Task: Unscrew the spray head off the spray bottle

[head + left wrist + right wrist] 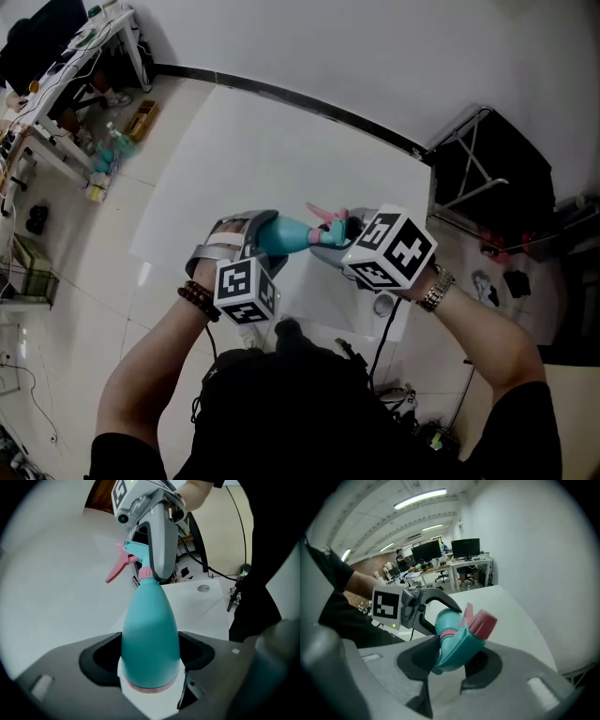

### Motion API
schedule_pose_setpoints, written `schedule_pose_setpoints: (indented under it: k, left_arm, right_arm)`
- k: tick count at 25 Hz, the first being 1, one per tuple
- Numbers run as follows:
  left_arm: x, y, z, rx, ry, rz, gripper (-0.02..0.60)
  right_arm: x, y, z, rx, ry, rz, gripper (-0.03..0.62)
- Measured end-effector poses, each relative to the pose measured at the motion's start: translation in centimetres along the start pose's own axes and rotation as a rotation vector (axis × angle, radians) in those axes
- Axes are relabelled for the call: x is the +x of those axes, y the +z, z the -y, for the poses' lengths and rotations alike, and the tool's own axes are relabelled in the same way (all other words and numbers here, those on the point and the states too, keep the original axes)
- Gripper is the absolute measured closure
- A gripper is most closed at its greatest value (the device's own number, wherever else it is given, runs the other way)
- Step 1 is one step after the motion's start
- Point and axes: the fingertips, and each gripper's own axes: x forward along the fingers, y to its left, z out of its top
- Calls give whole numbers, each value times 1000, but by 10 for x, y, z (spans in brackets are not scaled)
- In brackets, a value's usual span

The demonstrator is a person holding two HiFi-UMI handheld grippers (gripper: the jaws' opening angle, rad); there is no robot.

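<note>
A teal spray bottle [281, 234] lies almost level in the air over the white table [272, 141], held between both grippers. My left gripper [262, 232] is shut on the bottle's wide lower body [150, 639], with the base deep between the jaws. The teal spray head [137, 551] with its pink trigger [115, 571] points away from the left gripper. My right gripper [330, 242] is shut on that spray head [461, 641]; the pink nozzle [482, 623] sticks out past the jaws. A pink collar [449, 632] joins the head and the neck.
A small round metal part [203, 588] lies on the table near its front edge. A cluttered desk [66, 75] stands at the far left and a black metal frame [483, 159] to the right of the table. Cables [380, 347] hang by the person's body.
</note>
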Motion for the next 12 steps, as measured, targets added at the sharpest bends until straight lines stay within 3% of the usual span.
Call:
schedule_pose_setpoints:
  k: [5, 12]
  left_arm:
    - [6, -6, 3, -32, -50, 3, 192]
    - [16, -16, 6, -85, -81, 8, 190]
  right_arm:
    - [-1, -1, 1, -150, -31, -44, 467]
    - [-9, -7, 5, -133, -12, -28, 467]
